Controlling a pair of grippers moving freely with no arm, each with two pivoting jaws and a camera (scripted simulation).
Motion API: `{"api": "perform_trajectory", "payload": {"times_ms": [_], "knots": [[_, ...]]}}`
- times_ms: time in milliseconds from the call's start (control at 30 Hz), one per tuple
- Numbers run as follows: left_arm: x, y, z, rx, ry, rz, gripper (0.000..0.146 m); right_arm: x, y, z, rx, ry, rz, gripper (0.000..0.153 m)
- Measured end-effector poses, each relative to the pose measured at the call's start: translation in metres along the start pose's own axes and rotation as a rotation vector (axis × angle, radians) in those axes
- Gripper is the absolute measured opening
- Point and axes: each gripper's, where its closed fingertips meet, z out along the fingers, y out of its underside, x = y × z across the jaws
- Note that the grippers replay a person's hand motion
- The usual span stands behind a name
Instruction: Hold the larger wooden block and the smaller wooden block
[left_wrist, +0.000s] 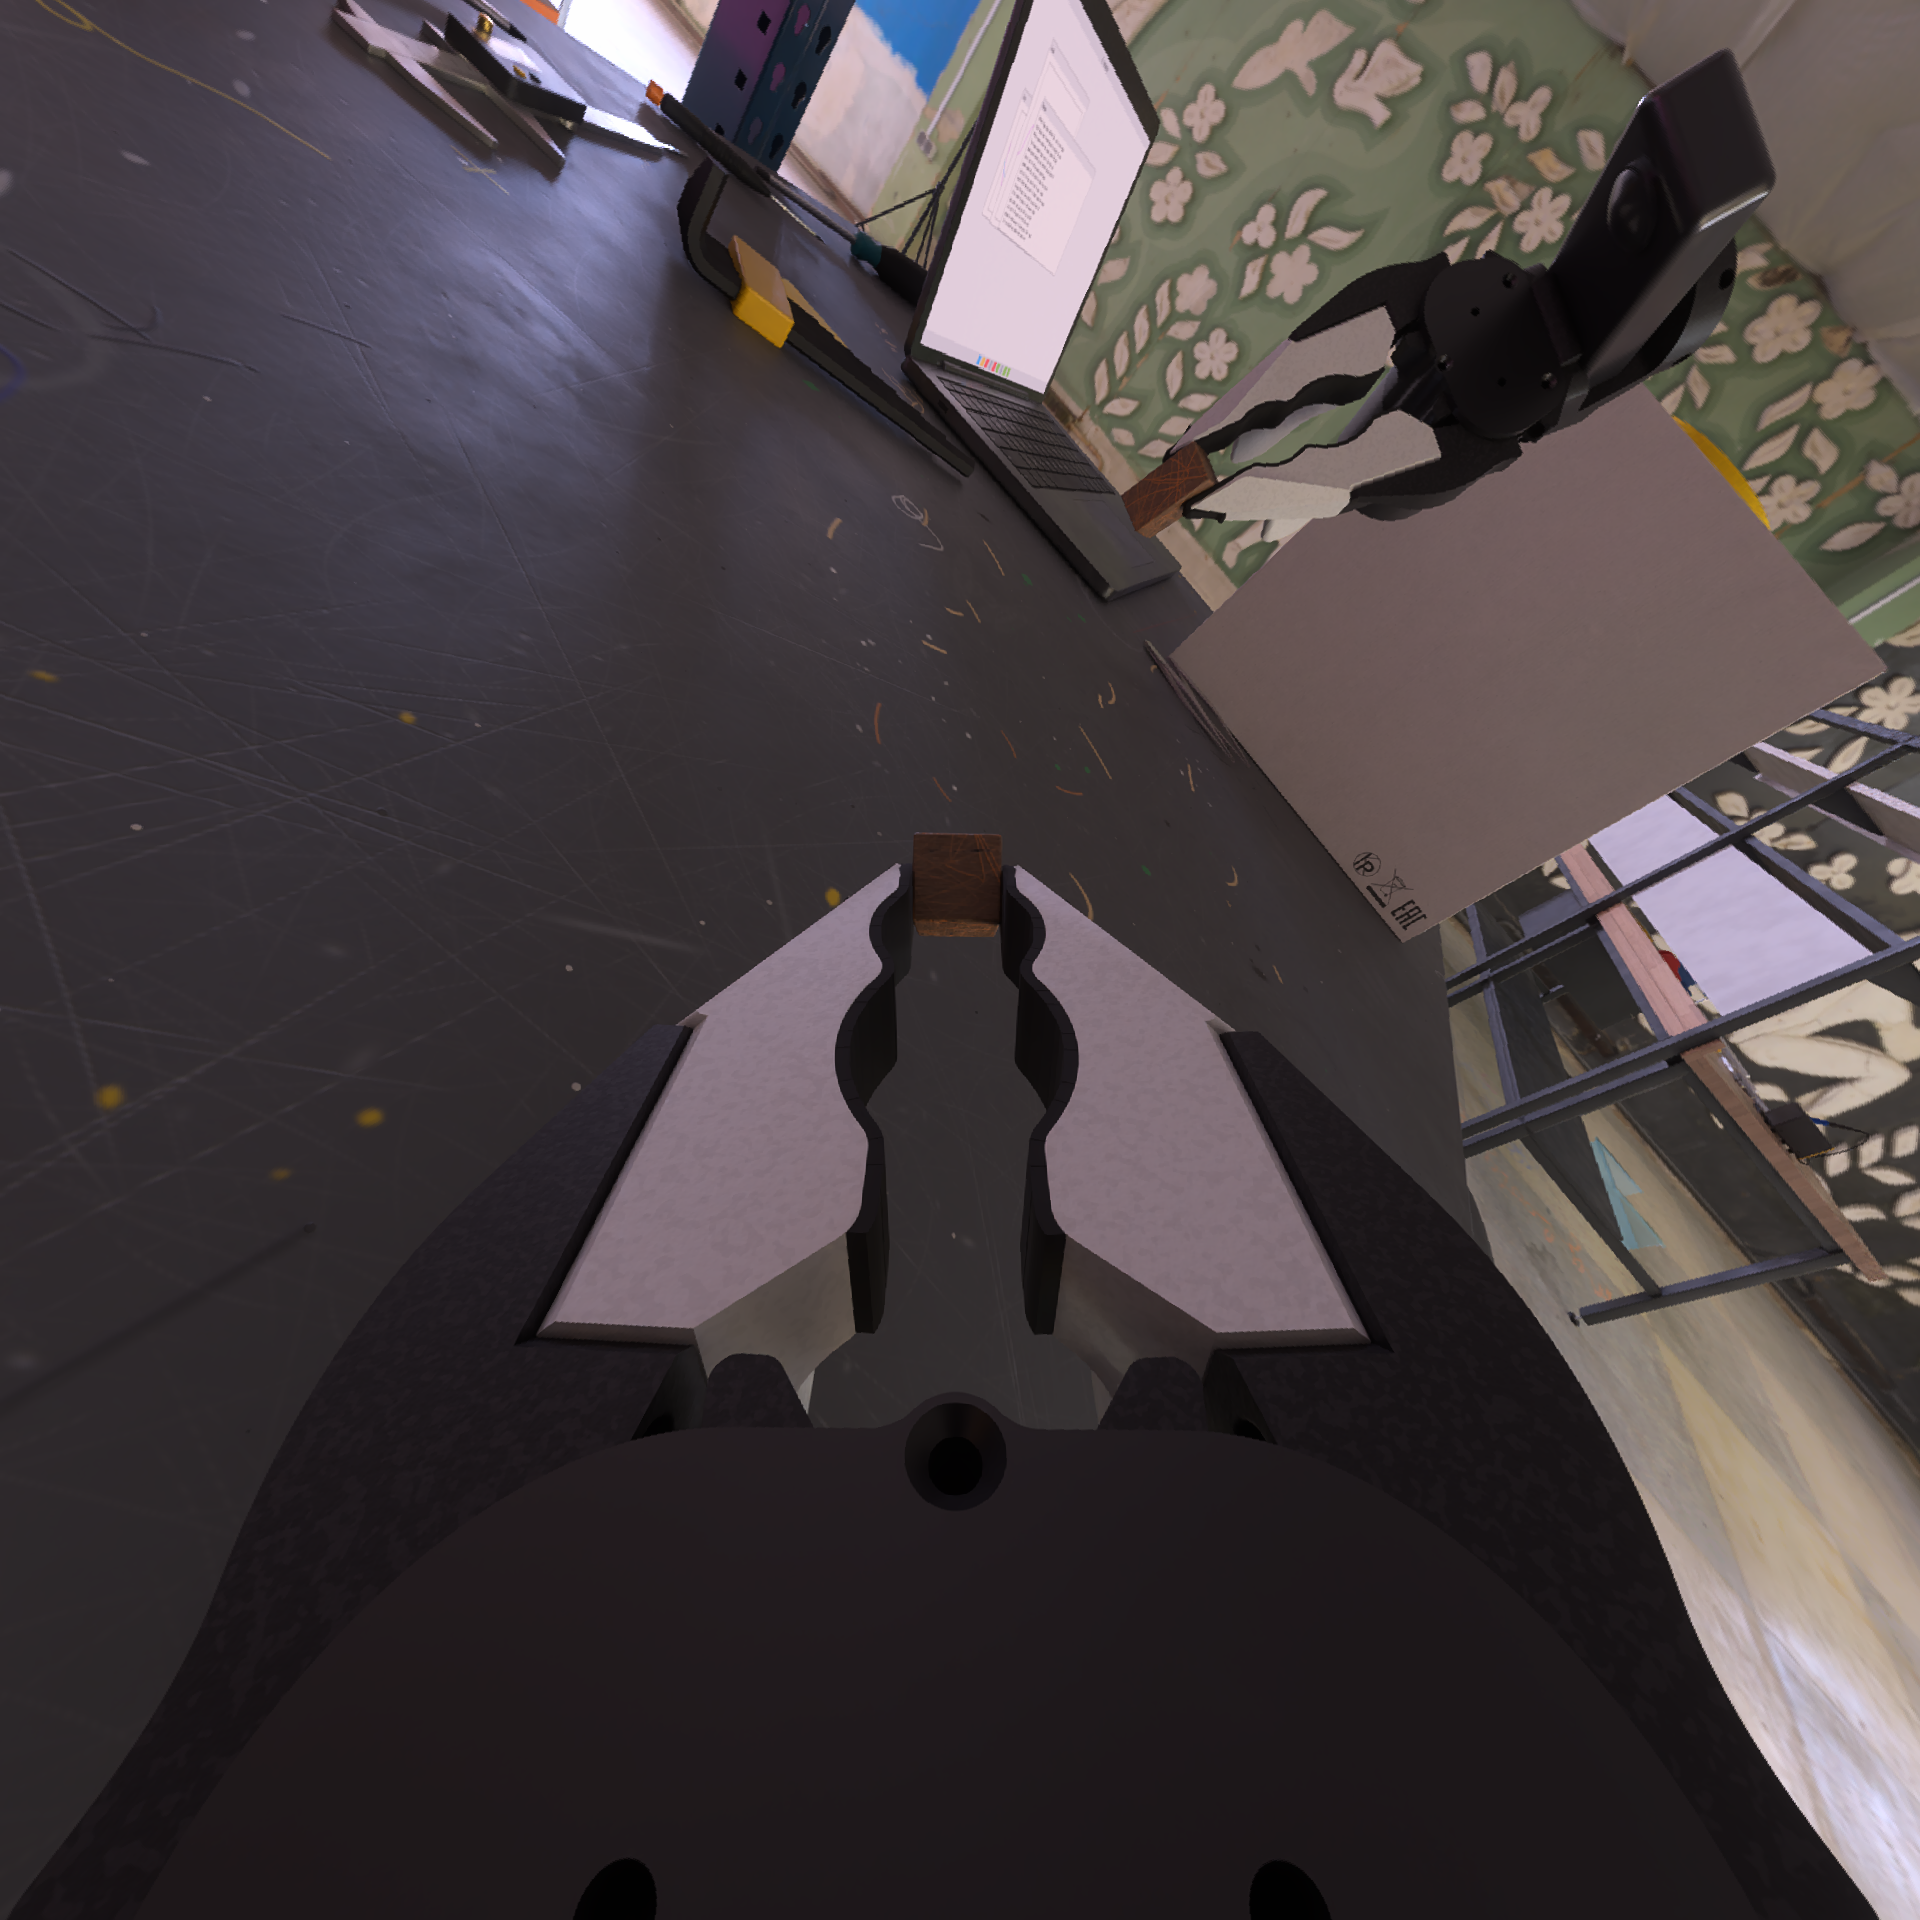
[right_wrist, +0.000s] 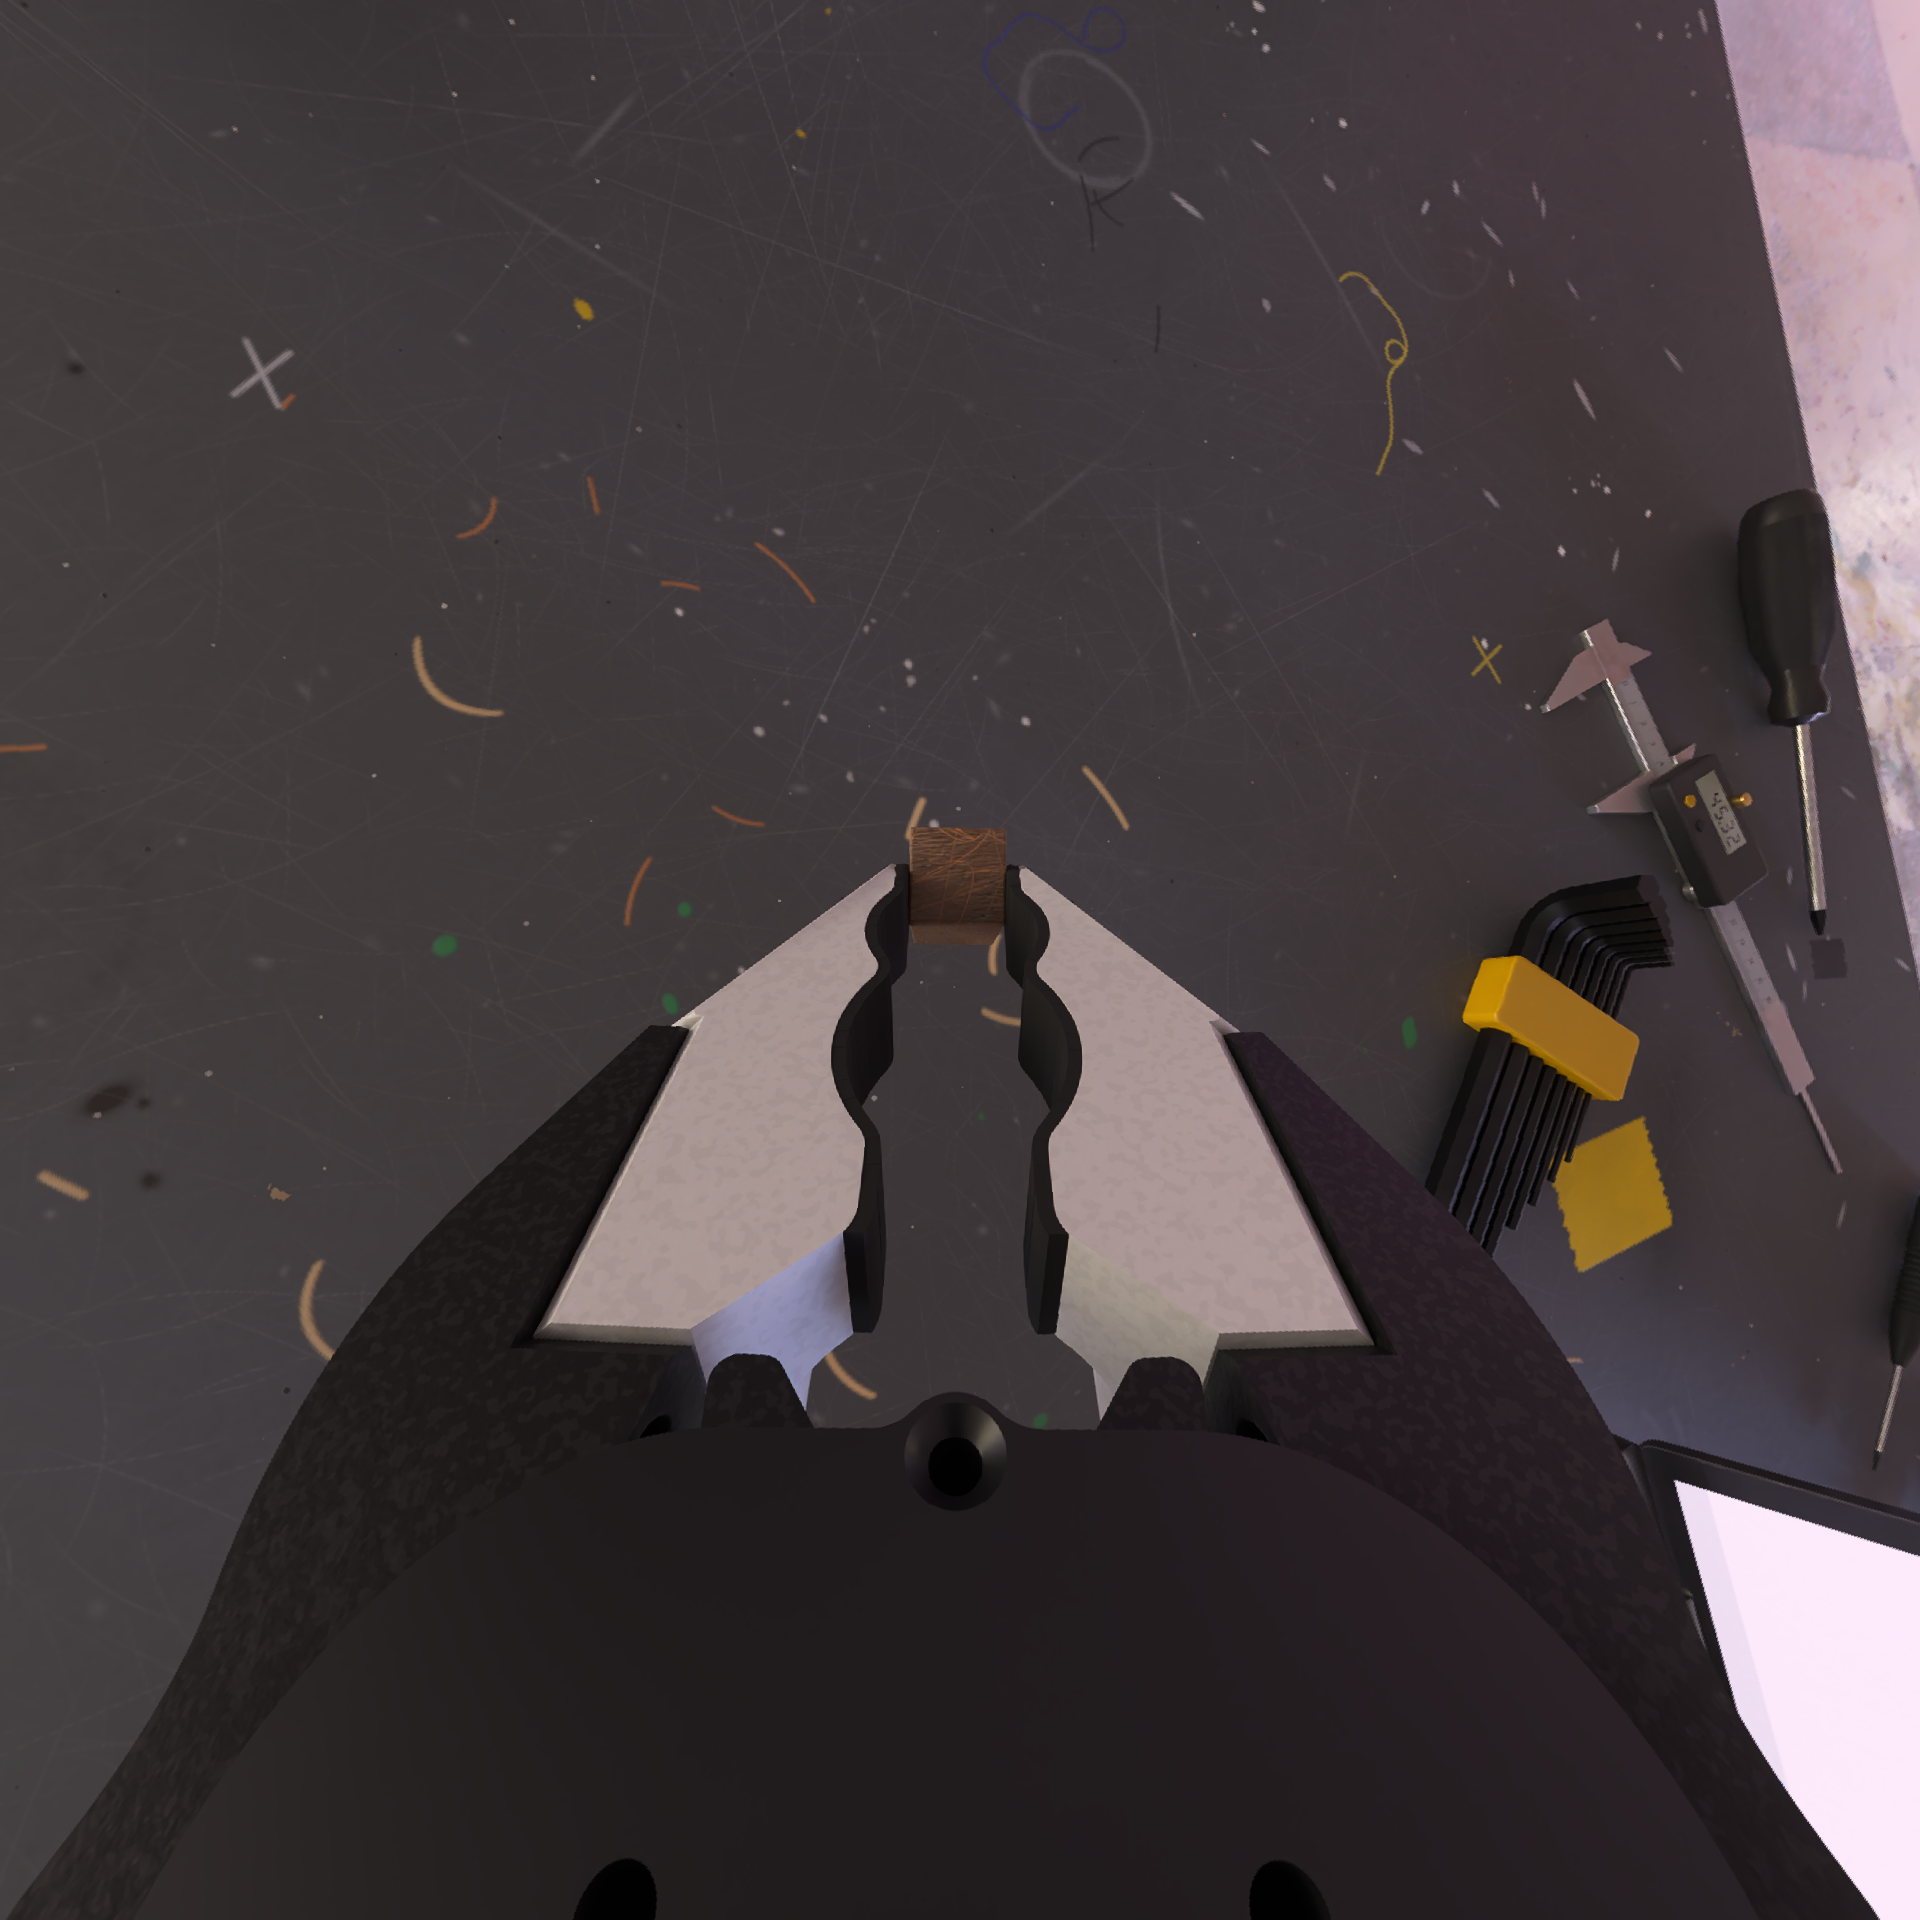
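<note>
Left gripper (left_wrist: 957, 883): its fingertips are pinching a wooden block (left_wrist: 957, 885) at the very ends, lifted clear of the dark tabletop (left_wrist: 364, 727); a tip grip is leaving most of the block showing.
Right gripper (right_wrist: 957, 883): its fingers are closing on the other wooden block (right_wrist: 957, 885) in the same way — also seen from the left wrist view (left_wrist: 1195, 494), raised above the laptop (left_wrist: 1029, 312) with its block (left_wrist: 1169, 494).
Which is larger: I cannot tell; the two blocks are looking alike in size.
Task state: both blocks are seeming to be held off the table, so the holding is likely done.
Surroundings: hex keys (right_wrist: 1548, 1049), caliper (right_wrist: 1704, 831) and screwdriver (right_wrist: 1787, 644) are lying well apart at the table's edge — out of the way.
</note>
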Motion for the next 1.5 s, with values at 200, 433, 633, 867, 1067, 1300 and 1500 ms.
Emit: {"api": "perform_trajectory", "payload": {"times_ms": [200,433,633,867,1067,1300,1500], "knots": [[0.000,0.001,0.000,-0.001,0.001,-0.003,0.016,0.000,0.000,0.000,-0.001,0.000,-0.001,0.017],[0.000,0.001,0.000,0.000,-0.002,-0.004,0.016,0.000,0.000,0.001,-0.003,-0.002,-0.001,0.017],[0.000,-0.001,-0.002,0.009,-0.001,-0.006,0.016,-0.001,0.001,0.001,-0.006,-0.004,0.000,0.017],[0.003,-0.006,-0.004,0.020,-0.006,-0.003,0.016,0.000,0.001,0.001,-0.006,-0.003,0.001,0.017],[0.002,-0.011,-0.007,0.039,-0.020,-0.049,0.016,-0.001,0.001,0.001,-0.007,-0.005,0.000,0.017],[0.009,-0.015,-0.008,0.062,0.072,-0.183,0.016,-0.001,0.000,-0.001,0.000,-0.001,-0.002,0.017],[0.008,-0.018,-0.010,0.096,0.149,-0.282,0.016,-0.001,-0.001,-0.003,0.004,0.001,-0.001,0.017]]}}
